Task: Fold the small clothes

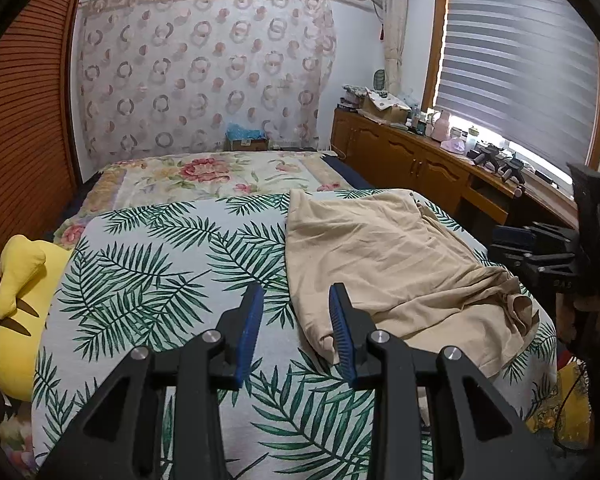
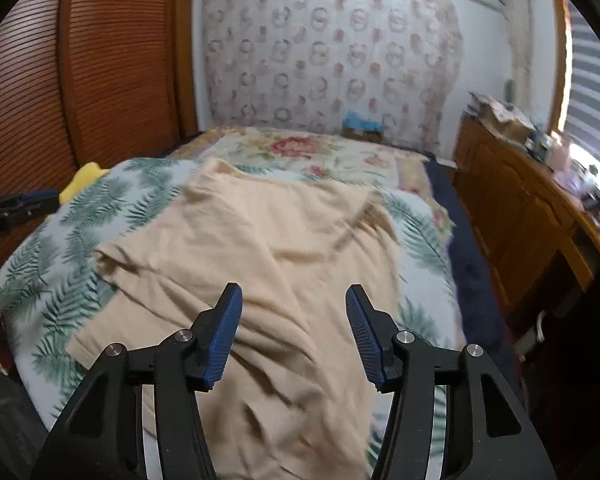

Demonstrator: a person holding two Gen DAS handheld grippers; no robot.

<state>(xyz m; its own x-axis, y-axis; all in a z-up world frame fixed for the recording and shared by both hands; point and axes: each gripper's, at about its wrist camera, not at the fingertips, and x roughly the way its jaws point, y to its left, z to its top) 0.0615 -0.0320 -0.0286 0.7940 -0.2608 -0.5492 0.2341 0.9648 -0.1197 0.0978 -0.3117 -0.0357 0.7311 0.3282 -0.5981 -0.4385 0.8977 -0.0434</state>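
Beige garment [image 2: 268, 248] lies rumpled on bed [image 1: 148, 280], w/ left claw [image 1: 296, 320] & right claw [image 2: 294, 320] both open, empty, poised to pinch its near edge.

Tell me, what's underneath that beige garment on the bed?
The beige garment lies on a palm-leaf printed cover, which shows all around it. Further back a floral bedspread appears. Whatever sits directly beneath the garment's middle is covered.
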